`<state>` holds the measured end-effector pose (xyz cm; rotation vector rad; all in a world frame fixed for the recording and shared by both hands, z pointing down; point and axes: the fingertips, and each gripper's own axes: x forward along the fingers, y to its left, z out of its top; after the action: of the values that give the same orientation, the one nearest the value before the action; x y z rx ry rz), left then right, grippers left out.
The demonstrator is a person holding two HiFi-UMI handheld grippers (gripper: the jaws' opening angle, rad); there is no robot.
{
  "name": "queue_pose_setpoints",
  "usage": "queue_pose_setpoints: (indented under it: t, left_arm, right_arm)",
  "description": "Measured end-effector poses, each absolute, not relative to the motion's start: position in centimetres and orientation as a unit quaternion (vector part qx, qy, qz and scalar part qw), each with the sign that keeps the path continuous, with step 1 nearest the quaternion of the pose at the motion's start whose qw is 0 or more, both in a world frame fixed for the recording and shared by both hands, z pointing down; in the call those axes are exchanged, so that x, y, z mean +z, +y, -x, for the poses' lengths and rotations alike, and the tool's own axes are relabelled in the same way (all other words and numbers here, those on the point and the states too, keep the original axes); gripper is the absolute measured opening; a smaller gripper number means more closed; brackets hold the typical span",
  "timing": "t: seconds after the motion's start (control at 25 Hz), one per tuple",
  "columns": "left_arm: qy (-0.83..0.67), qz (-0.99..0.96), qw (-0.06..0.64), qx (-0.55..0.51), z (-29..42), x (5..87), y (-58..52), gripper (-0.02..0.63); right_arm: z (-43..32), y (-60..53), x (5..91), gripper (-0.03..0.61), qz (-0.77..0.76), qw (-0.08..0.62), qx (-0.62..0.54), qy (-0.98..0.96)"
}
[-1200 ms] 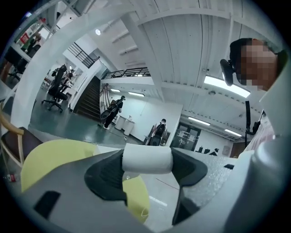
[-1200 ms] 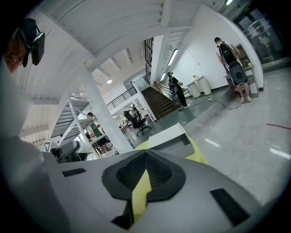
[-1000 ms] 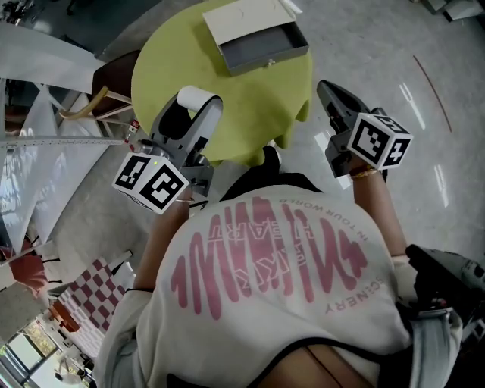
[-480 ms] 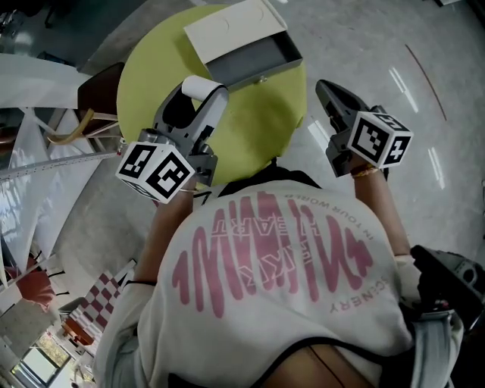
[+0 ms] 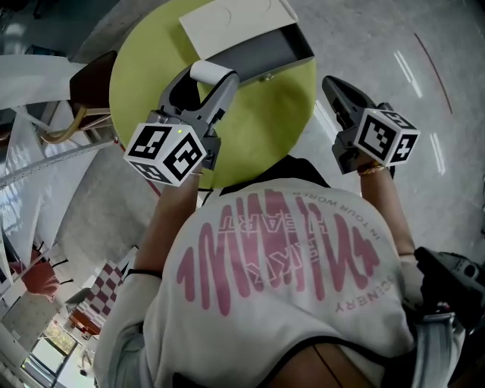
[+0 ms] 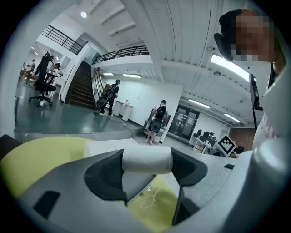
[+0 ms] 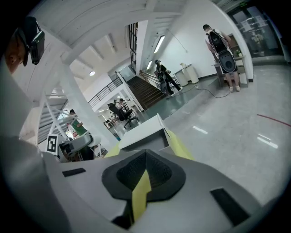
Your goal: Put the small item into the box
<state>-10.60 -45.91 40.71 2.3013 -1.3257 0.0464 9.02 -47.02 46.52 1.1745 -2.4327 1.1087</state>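
Claw states: left claw grips white roll over yellow table; right claw closed, empty.

white small item, grey box with white top, yellow-green table, black-and-white markers on left gripper and right gripper

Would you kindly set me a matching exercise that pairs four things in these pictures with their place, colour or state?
Things:
1. white roll
2. box
3. right gripper
4. table

Descriptions:
a. yellow-green
b. open, lying on the table
c. jaws together, holding nothing
d. clamped between the jaws of the left gripper

Pairs: 1-d, 2-b, 3-c, 4-a
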Motion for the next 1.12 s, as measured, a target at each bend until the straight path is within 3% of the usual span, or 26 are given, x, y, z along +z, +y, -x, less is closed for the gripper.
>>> queue_pose_setpoints:
  t: [0.68,1.12]
  left_arm:
    - [-0.484,-0.817,0.285,0.129,9.4,49.6,-51.4,0.307]
    - [-0.463,-0.817,0.263,0.223,8.3,52.7,-50.8,0.307]
  right_arm:
    - [-9.3,-49.2,52.3,0.006,-0.399,0.134,0.431,-0.798]
    - [-9.4,-49.1,53.7,0.006,-0.397,0.143,0.438,-0.793]
